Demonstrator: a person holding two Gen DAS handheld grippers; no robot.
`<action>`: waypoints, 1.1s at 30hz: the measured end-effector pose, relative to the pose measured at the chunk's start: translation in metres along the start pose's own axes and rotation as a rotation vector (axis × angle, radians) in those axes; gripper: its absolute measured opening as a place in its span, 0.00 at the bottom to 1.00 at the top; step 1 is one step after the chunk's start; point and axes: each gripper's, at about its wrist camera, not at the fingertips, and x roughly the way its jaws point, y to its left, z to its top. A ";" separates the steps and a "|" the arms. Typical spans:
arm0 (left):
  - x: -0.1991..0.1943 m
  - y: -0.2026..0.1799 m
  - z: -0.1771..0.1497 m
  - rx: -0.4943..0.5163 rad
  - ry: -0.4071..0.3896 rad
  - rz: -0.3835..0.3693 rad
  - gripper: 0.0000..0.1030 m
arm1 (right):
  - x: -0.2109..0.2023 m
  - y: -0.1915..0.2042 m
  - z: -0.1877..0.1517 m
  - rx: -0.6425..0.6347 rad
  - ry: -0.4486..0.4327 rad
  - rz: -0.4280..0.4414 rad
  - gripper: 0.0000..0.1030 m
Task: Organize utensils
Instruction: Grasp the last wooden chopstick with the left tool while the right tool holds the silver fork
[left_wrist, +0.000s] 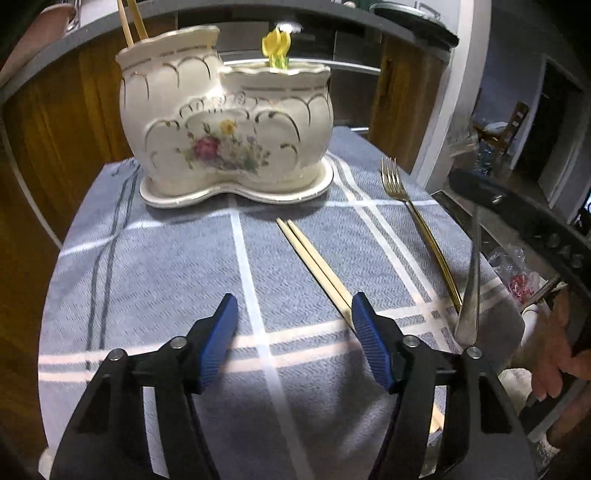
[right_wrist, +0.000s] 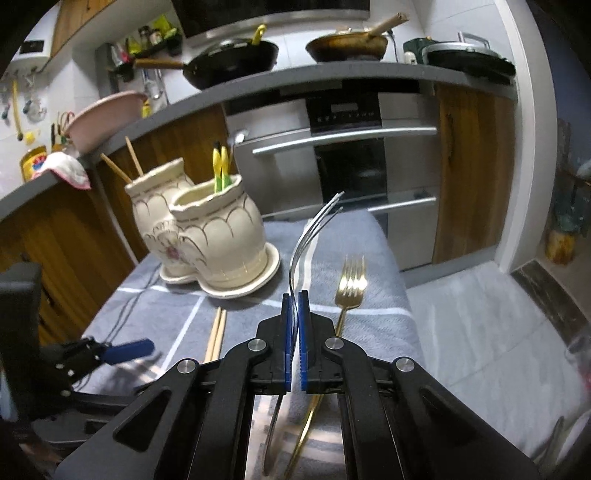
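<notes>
A cream floral two-pot utensil holder (left_wrist: 225, 125) stands on its saucer at the back of the cloth. Its taller pot holds wooden chopsticks (left_wrist: 133, 22). The lower pot holds yellow-green handles (left_wrist: 277, 48). A loose chopstick pair (left_wrist: 314, 266) lies on the cloth and runs under the right finger of my left gripper (left_wrist: 294, 301), which is open above the cloth. A gold fork (right_wrist: 349, 288) lies to the right. My right gripper (right_wrist: 294, 295) is shut on a silver fork (right_wrist: 314, 225), lifted with its tines up; its handle (left_wrist: 471, 295) shows in the left wrist view.
A grey-blue checked cloth (left_wrist: 147, 258) covers the small table, with edges close on the left and right. Behind stand wooden cabinets, an oven (right_wrist: 347, 155) and a counter with pans (right_wrist: 229, 62). A person's hand (left_wrist: 554, 350) is at the right edge.
</notes>
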 end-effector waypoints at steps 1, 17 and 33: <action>0.001 -0.002 0.000 0.000 0.008 0.009 0.57 | -0.003 -0.002 0.000 0.007 -0.002 0.005 0.04; -0.002 -0.016 -0.006 0.033 0.022 0.096 0.53 | -0.017 -0.007 0.000 0.022 -0.032 0.028 0.04; 0.001 0.016 -0.003 0.142 0.095 -0.019 0.06 | -0.016 -0.005 0.001 0.019 -0.032 0.033 0.04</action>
